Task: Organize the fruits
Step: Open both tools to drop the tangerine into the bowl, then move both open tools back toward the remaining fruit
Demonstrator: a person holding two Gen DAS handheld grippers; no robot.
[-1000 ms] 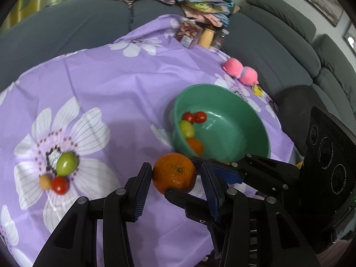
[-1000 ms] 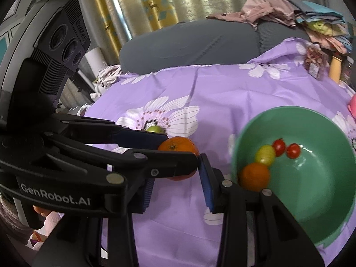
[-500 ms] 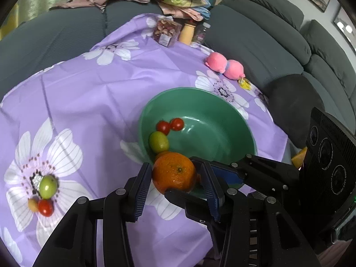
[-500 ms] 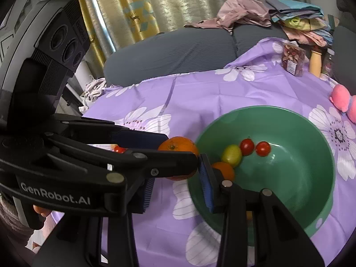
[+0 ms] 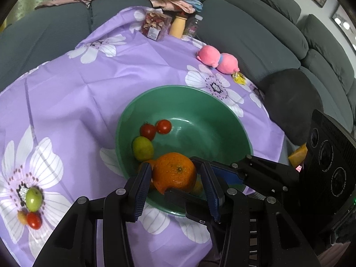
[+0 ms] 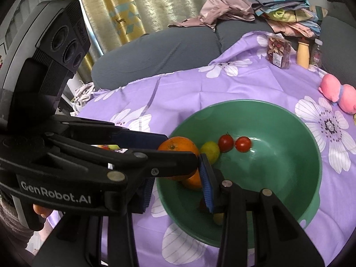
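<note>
1. Orange (image 5: 174, 171) fruit sits right between the two fingers of the left tongs (image 5: 175, 178). The tongs are squeezed on it, one pad on each side, with its little stem dot facing the camera.
2. Straight under the left tongs is the near side of the green bowl (image 5: 178, 87). The orange hangs over the inside of the bowl, just past the near rim, so I think it only has to go down.
3. A second orange (image 6: 192, 181) lies in the bowl just below the held one. A green fruit (image 5: 142, 148) and two red tomatoes (image 5: 155, 129) lie a bit ahead and to the left of the tongs.
4. The right tongs (image 6: 175, 175) have their fingers apart and hold nothing. They reach in from the right, and one finger passes below the held orange.
5. The left tongs are the ones closest to the job. I think they should open gently, so the orange does not bump the fruit under it.
6. More fruit waits on the purple cloth (image 5: 89, 89), far to the left of the left tongs: a green one (image 5: 33, 198) and a red one (image 5: 33, 219).
</note>
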